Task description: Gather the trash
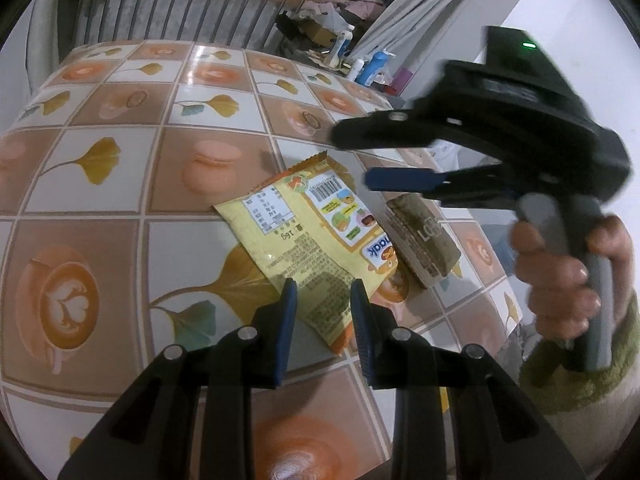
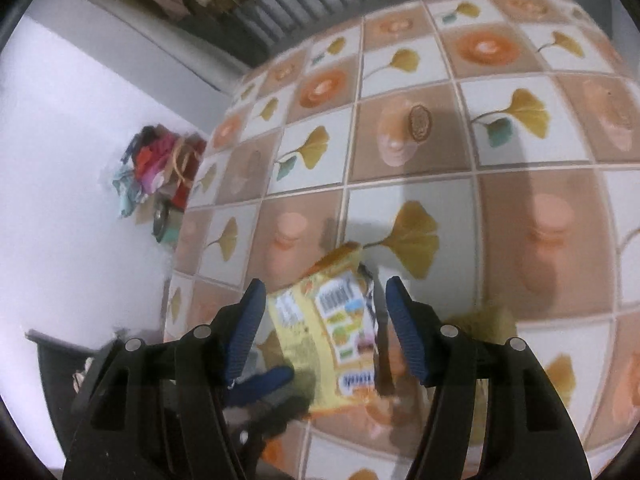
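A yellow and orange snack wrapper (image 1: 304, 232) lies flat on the patterned tablecloth (image 1: 120, 152), barcode side up. A small brown packet (image 1: 424, 236) lies beside it on the right. My left gripper (image 1: 324, 292) is open, its blue fingertips either side of the wrapper's near end, low over the table. My right gripper (image 1: 352, 156) is open and hovers above the wrapper's far right side. In the right wrist view, my right gripper (image 2: 326, 300) is open above the wrapper (image 2: 328, 320), and the left gripper's blue fingertip (image 2: 264, 380) shows below it.
The table's right edge (image 1: 492, 280) runs close to the brown packet. Bottles (image 1: 372, 66) and clutter stand beyond the far right corner. A metal railing (image 1: 180, 4) is behind the table. A pile of coloured items (image 2: 160, 164) lies on the floor left of the table.
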